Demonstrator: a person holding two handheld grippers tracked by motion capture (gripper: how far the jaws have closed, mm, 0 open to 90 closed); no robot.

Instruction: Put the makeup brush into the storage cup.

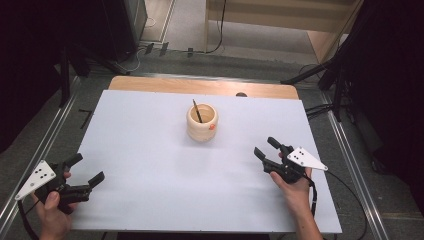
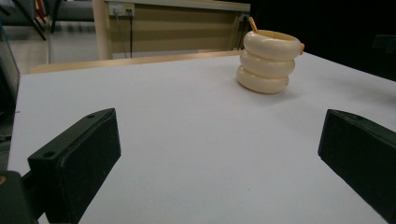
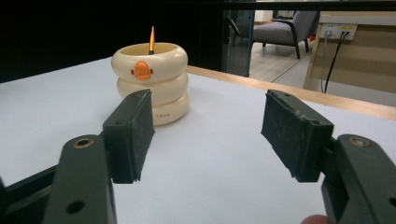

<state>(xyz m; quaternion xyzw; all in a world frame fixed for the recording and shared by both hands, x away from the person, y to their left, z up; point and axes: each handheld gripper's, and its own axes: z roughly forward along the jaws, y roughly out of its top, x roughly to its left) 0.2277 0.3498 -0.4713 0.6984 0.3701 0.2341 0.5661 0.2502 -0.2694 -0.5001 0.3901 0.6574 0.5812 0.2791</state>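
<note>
Knocking the ringed pot [image 3: 150, 81] over looked likeliest: right gripper [image 1: 270, 148] (partly open, empty) aimed beside it; left gripper [image 1: 85, 170] gaped wide, empty.

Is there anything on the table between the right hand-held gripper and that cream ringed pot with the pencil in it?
Nothing visible. The right hand-held gripper, jaws open and empty, faces the cream ringed pen pot across bare white tabletop. The right gripper view shows the same clear stretch up to the pot.
</note>
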